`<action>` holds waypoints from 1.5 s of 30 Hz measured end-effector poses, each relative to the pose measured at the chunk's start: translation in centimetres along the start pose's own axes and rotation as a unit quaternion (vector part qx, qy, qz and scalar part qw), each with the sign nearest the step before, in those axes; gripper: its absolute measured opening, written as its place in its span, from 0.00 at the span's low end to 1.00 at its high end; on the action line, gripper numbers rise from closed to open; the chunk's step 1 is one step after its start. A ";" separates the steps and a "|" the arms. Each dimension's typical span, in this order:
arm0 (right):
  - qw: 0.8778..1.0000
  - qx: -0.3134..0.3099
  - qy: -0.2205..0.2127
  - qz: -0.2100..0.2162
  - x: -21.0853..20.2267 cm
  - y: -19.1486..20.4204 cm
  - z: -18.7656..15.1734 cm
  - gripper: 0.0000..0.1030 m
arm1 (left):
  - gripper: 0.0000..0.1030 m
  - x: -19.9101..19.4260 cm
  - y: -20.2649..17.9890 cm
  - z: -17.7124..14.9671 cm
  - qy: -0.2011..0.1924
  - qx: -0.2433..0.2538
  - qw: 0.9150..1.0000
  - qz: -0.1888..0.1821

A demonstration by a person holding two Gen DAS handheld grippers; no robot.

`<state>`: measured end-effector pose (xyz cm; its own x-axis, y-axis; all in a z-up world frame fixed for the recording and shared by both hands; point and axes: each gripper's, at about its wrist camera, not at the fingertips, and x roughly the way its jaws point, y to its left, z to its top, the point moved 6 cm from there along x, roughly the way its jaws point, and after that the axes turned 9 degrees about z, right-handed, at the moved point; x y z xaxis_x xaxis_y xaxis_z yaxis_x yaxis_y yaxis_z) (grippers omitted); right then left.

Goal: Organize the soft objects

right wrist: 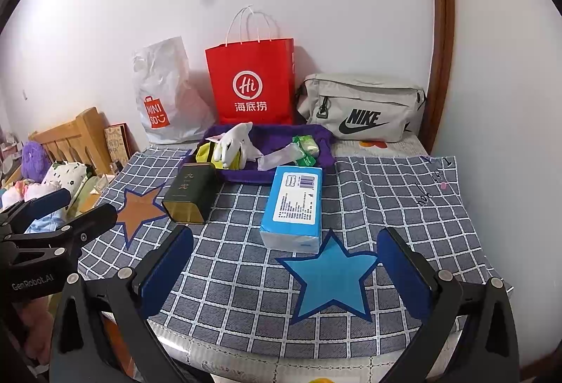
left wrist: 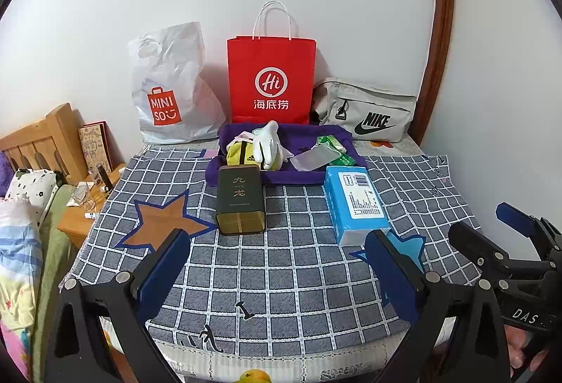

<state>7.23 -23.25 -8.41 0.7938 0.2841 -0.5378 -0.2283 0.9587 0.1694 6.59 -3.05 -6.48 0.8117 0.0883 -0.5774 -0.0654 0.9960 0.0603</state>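
Both grippers hung low over the near edge of the table, side by side and apart from everything on it. The left gripper (left wrist: 277, 263) had its jaws spread wide with nothing between them; the right gripper (right wrist: 284, 260) stood the same, wide and empty. The checked cloth (left wrist: 281, 270) covered the table, with an orange star (left wrist: 158, 225) on its left part and a blue star (right wrist: 330, 281) towards the right. A blue tissue pack (right wrist: 295, 203) lay flat near the middle of the cloth, just behind the blue star. A dark tin box (left wrist: 240, 198) lay to its left, its far end touching the front rim of the purple tray (left wrist: 242, 181). Inside the tray were a white glove (left wrist: 268, 144), a yellow pouch (left wrist: 240, 153) beside it, and green packets (left wrist: 332, 145) towards the right. Against the wall behind stood a white plastic bag (left wrist: 168, 84), a red paper bag (left wrist: 270, 80) and a grey waist bag (left wrist: 368, 109).
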 end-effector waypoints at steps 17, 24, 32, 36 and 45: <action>1.000 0.000 -0.001 0.001 0.0 0.2 0.0 1.00 | 0.98 0.0 0.0 0.1 0.000 0.001 1.000 0.001; 1.000 0.000 -0.001 0.001 -0.1 0.3 0.0 1.00 | 0.98 -0.1 -0.2 0.1 0.000 0.001 1.000 0.000; 1.000 0.000 -0.001 0.001 -0.1 0.3 0.0 1.00 | 0.98 -0.2 -0.2 0.1 0.000 0.001 1.000 0.001; 1.000 0.001 -0.002 0.001 -0.1 0.3 0.0 1.00 | 0.98 -0.2 -0.3 0.1 -0.001 0.002 1.000 0.001; 1.000 0.000 -0.002 0.001 -0.1 0.4 0.1 1.00 | 0.98 -0.3 -0.4 0.2 0.000 0.003 1.000 0.001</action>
<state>7.10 -22.85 -8.18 0.7950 0.2865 -0.5347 -0.2304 0.9580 0.1708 6.49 -3.47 -6.21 0.8116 0.0898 -0.5773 -0.0635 0.9958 0.0656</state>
